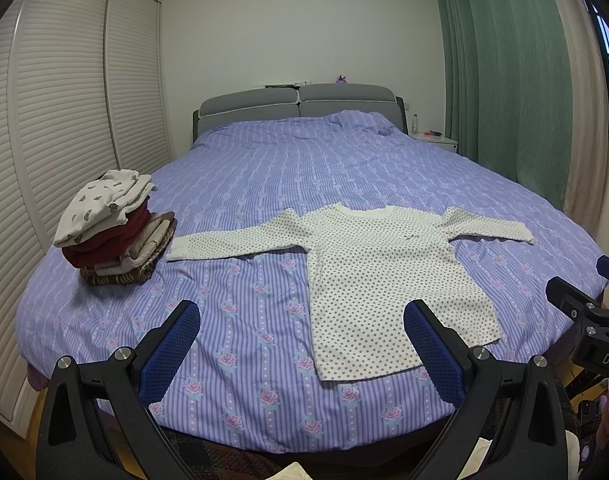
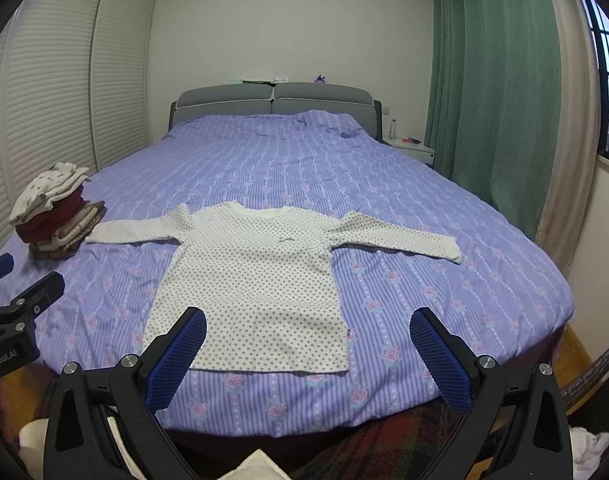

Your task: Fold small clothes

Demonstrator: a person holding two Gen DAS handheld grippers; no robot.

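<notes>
A bed (image 2: 304,168) in lilac rose-striped covers fills my room, louvred wardrobe (image 1: 64,100) left, green curtain (image 2: 484,92) right. The dotted shirt (image 2: 256,280) lies flat near its foot, stacked clothes (image 1: 112,232) beside. My left gripper (image 1: 300,344) and right gripper (image 2: 308,352) hover, jaws apart.

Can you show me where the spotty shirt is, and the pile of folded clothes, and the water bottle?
spotty shirt (image 2: 256,280): right wrist view, middle of its chest.
pile of folded clothes (image 1: 112,232): left wrist view, dark red layer mid-stack.
water bottle (image 1: 415,123): left wrist view, its body, on the nightstand.
</notes>
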